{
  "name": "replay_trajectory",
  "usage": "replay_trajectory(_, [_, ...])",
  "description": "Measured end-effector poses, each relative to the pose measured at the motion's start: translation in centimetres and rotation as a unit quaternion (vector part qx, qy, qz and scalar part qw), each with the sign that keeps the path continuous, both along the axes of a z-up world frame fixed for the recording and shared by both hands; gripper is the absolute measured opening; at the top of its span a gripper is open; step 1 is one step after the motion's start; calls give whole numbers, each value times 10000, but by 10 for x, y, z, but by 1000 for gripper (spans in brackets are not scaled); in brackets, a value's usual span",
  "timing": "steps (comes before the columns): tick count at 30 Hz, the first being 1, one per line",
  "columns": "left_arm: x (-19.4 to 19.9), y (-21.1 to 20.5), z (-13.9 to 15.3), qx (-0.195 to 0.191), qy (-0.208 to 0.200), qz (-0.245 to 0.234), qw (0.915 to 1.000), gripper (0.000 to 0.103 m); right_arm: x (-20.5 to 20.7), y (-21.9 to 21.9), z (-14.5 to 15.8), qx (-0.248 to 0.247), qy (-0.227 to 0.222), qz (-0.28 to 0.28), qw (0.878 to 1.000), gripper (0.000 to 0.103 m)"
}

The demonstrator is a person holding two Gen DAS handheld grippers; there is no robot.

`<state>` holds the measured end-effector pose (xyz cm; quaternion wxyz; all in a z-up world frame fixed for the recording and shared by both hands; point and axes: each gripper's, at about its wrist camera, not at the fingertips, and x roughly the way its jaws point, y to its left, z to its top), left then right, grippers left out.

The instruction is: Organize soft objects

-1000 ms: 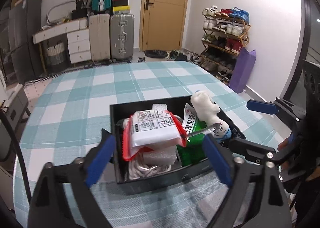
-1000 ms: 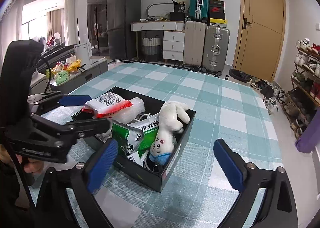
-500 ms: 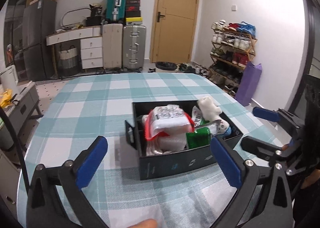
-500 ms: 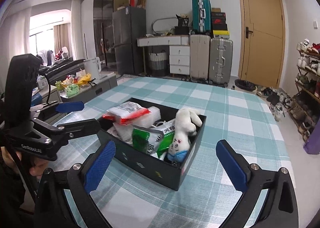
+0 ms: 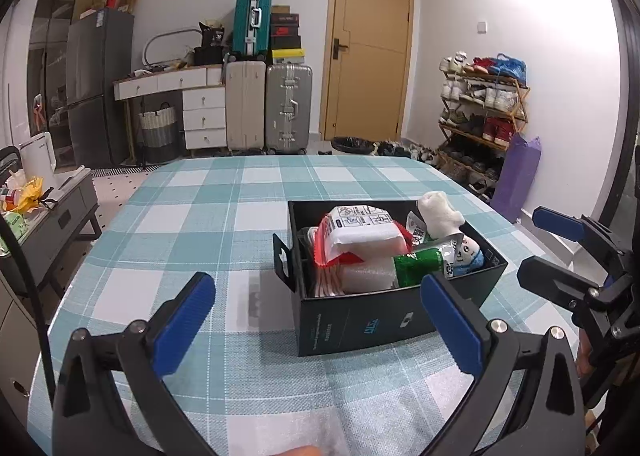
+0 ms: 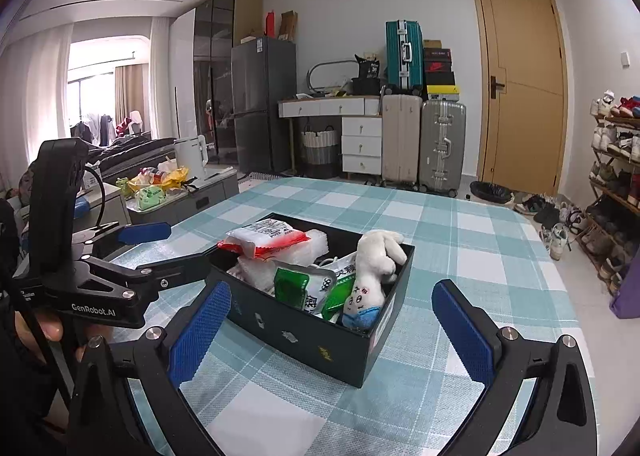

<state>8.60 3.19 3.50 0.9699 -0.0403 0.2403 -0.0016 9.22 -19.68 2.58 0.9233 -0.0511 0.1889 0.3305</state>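
Left gripper (image 5: 318,318): jaws wide, holding nothing. Right gripper (image 6: 332,328): jaws wide, holding nothing. Black box (image 5: 384,320) of soft goods at 1 o'clock on checked worktop (image 5: 192,224).

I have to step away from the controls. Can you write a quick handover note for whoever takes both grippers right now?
Left gripper: open, empty, held back from the black box.
Right gripper: open, empty, also short of the box.
Things: box sits on the checked tablecloth. Inside it are a red-edged white packet on top, bubble wrap, green packets and a white plush toy at the right end.
Done: all soft things in view are in the box.
Left: nothing loose shows on the cloth; perhaps tidy the heaped contents.
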Motion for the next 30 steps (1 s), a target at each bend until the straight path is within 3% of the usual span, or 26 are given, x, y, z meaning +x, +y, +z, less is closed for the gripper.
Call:
replay_trajectory(8, [-1, 4, -3, -58, -226, 51, 9997, 103, 2, -5, -6, 76, -67, -95, 9999, 102])
replay_trajectory(30, [1, -1, -3, 40, -179, 101, 9998, 103, 3, -9, -9, 207, -38, -1, 9998, 102])
